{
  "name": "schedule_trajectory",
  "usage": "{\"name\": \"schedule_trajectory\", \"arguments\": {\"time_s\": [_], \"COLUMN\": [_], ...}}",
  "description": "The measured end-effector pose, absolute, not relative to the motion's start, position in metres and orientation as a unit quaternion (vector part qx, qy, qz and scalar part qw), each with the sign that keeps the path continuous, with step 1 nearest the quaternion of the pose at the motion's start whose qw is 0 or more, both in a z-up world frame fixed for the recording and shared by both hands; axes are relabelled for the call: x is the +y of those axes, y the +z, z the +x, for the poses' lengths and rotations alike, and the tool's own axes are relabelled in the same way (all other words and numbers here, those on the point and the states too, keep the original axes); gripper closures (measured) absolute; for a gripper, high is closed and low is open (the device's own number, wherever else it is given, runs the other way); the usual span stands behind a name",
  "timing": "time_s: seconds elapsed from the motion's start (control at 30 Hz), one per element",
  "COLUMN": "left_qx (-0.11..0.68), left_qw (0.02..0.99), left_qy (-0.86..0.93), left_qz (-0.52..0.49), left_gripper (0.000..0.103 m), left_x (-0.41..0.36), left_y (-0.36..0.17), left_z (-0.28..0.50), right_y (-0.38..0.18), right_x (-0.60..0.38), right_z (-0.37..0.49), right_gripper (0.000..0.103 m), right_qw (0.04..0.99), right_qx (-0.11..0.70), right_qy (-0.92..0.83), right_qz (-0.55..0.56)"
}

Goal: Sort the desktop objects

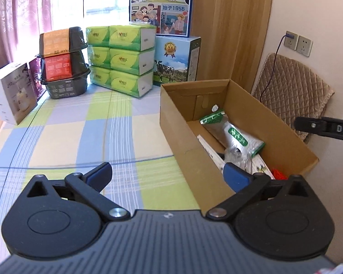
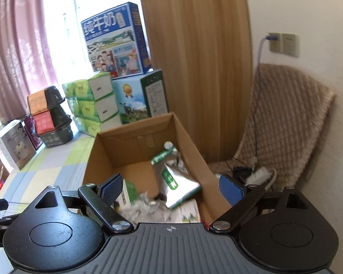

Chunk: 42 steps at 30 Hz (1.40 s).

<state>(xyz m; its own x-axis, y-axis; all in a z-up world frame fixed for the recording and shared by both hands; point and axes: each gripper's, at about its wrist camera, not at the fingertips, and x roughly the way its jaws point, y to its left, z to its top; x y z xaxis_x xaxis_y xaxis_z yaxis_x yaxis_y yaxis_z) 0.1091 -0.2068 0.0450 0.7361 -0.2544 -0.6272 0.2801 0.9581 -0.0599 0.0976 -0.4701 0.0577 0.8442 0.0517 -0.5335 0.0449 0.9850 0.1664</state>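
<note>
Left tool [image 1: 168, 177] and right tool [image 2: 171, 188] agape, empty

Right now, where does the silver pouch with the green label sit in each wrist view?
Left wrist: silver pouch right of centre, inside the cardboard box.
Right wrist: silver pouch at centre, lower, in the same box.
Shared landmark: stacked green tissue packs behind the box.

Blue milk carton [image 1: 161, 4] reading "始于1956", cow box [image 1: 177, 61] badge "3.6"

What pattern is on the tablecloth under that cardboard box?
The tablecloth is a plaid of pale blue, lime green and cream blocks, clearest in the left wrist view, beside the cardboard box.
</note>
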Motion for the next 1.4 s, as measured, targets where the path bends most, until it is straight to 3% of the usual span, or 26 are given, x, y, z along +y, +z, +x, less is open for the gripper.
{"name": "schedule_trajectory", "arguments": {"time_s": [0.33, 1.4], "left_qx": [0.357, 0.366], "left_qw": [0.922, 0.918], "left_qy": [-0.145, -0.147], "left_qz": [0.029, 0.033], "left_gripper": [0.001, 0.001], "left_x": [-0.214, -0.226], "left_y": [0.047, 0.065], "left_z": [0.056, 0.007], "right_y": [0.064, 0.075], "right_x": [-0.472, -0.466], "right_z": [0.029, -0.028], "right_gripper": [0.002, 0.002], "right_qw": [0.947, 0.944], "right_qx": [0.309, 0.320], "right_qy": [0.010, 0.016], "right_qz": [0.087, 0.075]}}
